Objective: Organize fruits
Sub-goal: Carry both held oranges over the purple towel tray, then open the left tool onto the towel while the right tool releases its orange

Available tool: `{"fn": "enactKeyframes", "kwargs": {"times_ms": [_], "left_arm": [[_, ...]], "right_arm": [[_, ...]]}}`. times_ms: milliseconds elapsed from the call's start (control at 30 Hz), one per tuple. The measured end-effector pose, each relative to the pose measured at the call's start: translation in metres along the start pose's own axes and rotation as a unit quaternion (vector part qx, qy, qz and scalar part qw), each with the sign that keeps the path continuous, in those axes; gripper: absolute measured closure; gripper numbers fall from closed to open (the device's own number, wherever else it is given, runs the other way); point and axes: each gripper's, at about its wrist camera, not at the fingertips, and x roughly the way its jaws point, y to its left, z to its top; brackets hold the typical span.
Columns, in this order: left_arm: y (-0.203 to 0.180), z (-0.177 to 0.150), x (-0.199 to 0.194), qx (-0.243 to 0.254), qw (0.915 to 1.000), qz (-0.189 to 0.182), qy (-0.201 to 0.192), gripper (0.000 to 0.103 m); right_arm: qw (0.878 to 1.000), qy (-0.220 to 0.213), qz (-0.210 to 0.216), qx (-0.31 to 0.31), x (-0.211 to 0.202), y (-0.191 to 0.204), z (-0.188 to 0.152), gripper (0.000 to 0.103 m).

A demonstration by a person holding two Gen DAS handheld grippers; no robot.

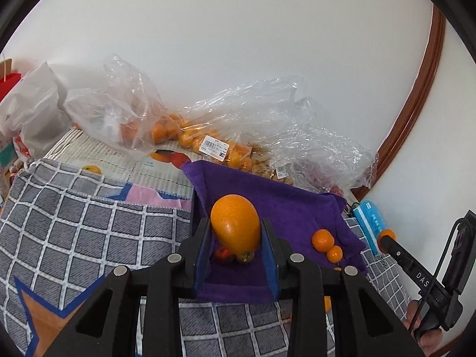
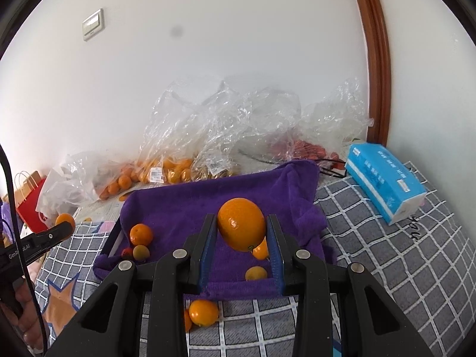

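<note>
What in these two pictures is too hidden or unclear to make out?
- Left wrist view: the small fruits behind the held orange are half covered by it.
- Right wrist view: red fruit in the clear bag is blurred by crinkled plastic.
- Right wrist view: the price label is too small to read.
- Both views: the tray under the purple towel is mostly covered.

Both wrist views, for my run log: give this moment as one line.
left gripper: shut on orange | right gripper: shut on orange | both above purple towel | loose fruit on towel | bagged fruit behind
</note>
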Motion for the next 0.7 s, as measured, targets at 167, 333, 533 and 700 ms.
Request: {"fn": "enactKeyframes", "kwargs": {"times_ms": [167, 333, 533, 700], "left_arm": [[-0.003, 0.001, 0.032, -0.005, 0.9999, -0.005, 0.013, 0.072], [0.004, -0.013, 0.049, -0.008, 0.9994, -0.031, 0.014, 0.072], [0.012, -0.018, 0.058, -0.034, 0.9972, -0.058, 0.033, 0.072], [0.008, -0.022, 0.060, -0.029, 0.9952, -0.086, 0.037, 0.072]], "right_arm": [[0.999, 0.030, 0.022, -0.019, 0.039, 0.003, -0.004, 0.070], [0.997, 0.065, 0.044, -0.017, 0.074, -0.001, -0.023, 0.070], [0.994, 0.095, 0.046, -0.018, 0.090, -0.002, -0.032, 0.070], [0.993, 0.109, 0.040, -0.025, 0.096, -0.001, -0.036, 0.070]]}}
